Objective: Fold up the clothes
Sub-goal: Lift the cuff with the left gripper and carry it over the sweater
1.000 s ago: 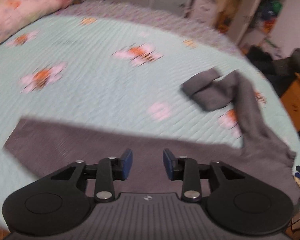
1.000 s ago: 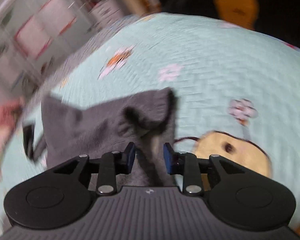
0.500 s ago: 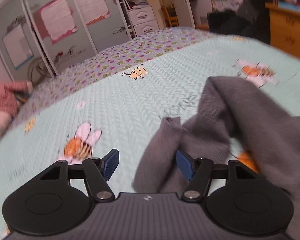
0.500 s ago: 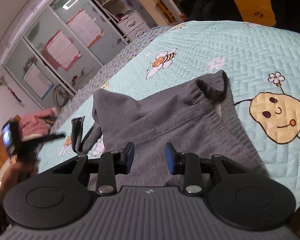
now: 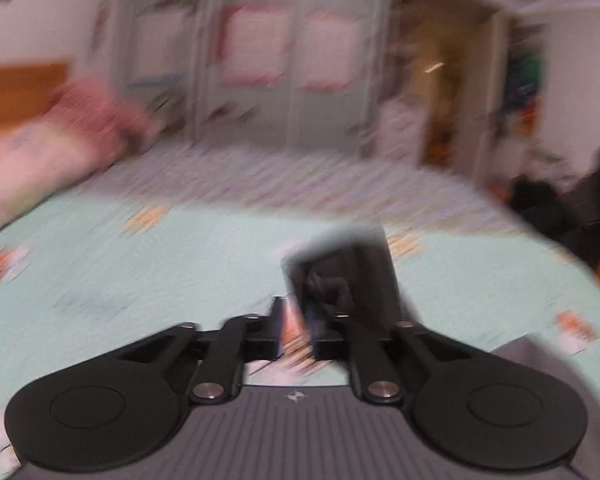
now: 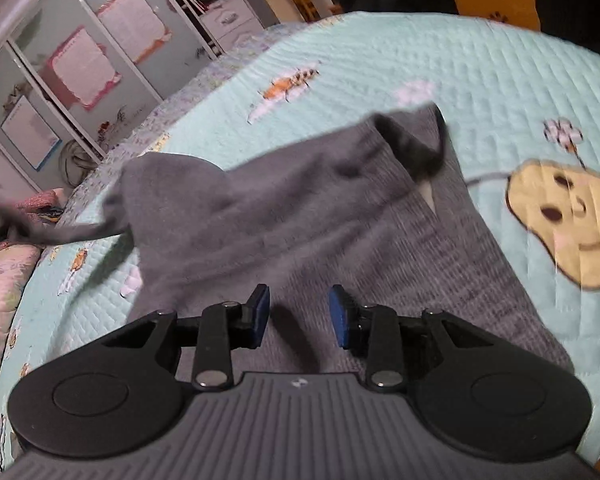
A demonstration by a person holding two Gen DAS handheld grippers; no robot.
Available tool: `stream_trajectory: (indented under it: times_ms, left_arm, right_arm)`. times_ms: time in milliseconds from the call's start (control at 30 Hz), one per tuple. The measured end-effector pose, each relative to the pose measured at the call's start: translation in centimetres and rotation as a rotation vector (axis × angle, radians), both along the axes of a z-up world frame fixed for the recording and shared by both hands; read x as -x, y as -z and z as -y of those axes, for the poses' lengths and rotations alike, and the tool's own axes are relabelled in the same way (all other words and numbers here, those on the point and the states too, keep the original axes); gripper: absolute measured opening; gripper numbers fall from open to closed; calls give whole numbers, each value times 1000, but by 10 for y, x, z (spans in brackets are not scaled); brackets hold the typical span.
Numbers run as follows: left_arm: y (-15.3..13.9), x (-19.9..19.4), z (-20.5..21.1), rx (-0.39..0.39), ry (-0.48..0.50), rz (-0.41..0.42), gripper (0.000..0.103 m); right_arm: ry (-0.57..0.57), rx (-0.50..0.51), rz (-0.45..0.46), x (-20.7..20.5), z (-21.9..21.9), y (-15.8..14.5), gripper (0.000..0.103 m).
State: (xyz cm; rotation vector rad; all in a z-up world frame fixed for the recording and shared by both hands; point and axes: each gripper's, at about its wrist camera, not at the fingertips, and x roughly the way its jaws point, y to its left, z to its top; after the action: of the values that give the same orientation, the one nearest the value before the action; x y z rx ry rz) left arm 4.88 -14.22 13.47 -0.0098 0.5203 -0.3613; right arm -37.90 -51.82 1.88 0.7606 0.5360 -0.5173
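- Mint-green quilt [image 6: 440, 64] printed with bees and a yellow cartoon face covers the bed; past its far edge stands a wardrobe [image 6: 80, 60] with pink-framed panels, and pink bedding [image 5: 60, 136] is heaped to the left of the left gripper's jaws.
- Left gripper [image 5: 296, 326]: its view is heavily blurred. Its jaws are closing. A dark grey piece of cloth [image 5: 352, 276] rises just ahead of the right-hand jaw and covers its tip; the slot between the jaws shows quilt print, so whether the pads press on the cloth cannot be told.
- More grey cloth lies at the lower right of that view, beside the gripper's body.
- Right gripper [image 6: 298, 312]: jaws stand narrowly apart, blue pads [image 6: 260, 308] bare, with nothing pinched between them. They hang over the near part of the grey garment [image 6: 300, 208].
- The garment lies on the quilt ahead of and under the right jaws. Its ribbed near part spreads flat to the right, close to the yellow face print.
- An upper layer is lifted and blurred ahead of the jaws, with a dark folded opening ahead and to the right.
- A thin strip of it stretches away left, off the quilt, towards a blurred dark shape near the pink bedding.
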Motion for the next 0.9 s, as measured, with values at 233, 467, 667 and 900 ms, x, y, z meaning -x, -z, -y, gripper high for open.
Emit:
stream_trajectory:
  times_ms: [233, 467, 667, 900]
  left_arm:
    - [99, 23, -158, 523, -408, -494, 56]
    - [116, 28, -75, 604, -156, -619, 58]
    - [129, -19, -8, 622, -327, -610, 59]
    - [95, -80, 31, 500, -214, -512, 9]
  right_arm:
    - [-13, 14, -32, -2, -3, 0, 35]
    - [-25, 52, -87, -13, -4, 0, 36]
    - [-22, 84, -118, -21, -8, 0, 37]
    - [-33, 117, -143, -27, -12, 0, 38]
